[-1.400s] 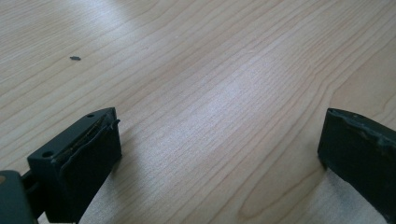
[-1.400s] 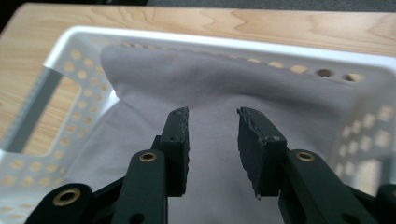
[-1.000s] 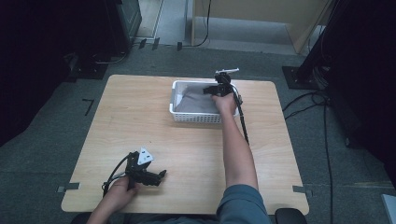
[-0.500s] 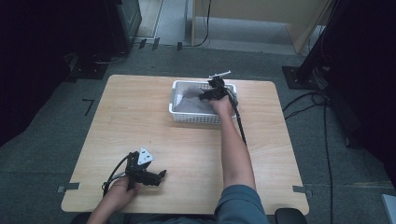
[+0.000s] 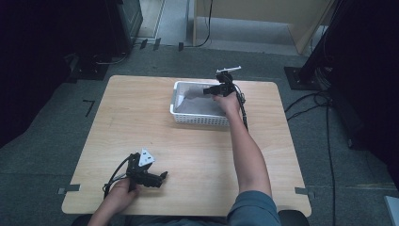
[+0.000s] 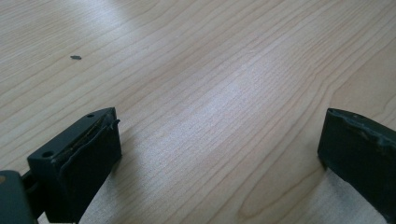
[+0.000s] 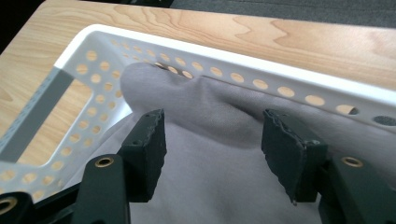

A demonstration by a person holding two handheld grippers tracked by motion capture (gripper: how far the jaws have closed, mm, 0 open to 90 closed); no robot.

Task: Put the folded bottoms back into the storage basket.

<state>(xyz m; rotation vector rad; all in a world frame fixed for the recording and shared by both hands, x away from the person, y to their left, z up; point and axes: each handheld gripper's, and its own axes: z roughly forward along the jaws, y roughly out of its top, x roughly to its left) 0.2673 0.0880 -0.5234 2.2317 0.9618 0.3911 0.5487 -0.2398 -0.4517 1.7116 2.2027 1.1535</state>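
Note:
A white perforated basket (image 5: 197, 120) stands on the far middle of the wooden table, and a grey cloth (image 5: 200, 103) lies in it. My right gripper (image 5: 208, 91) hovers over the basket's far right part, pointing left. In the right gripper view its jaws (image 7: 212, 135) have just been opening and stand apart over the grey cloth (image 7: 210, 102), which bulges against the basket wall (image 7: 261, 60); the pads do not press on it. My left gripper (image 5: 162, 178) rests near the table's front left, its jaws (image 6: 219, 135) wide open over bare wood.
The wooden table (image 5: 141, 122) has free surface left of and in front of the basket. A cable (image 5: 244, 117) trails from the right gripper along the forearm. Dark equipment and floor cables surround the table.
The right gripper shifted slightly above the basket and its jaws stand wider. The left gripper and hand stayed where they were.

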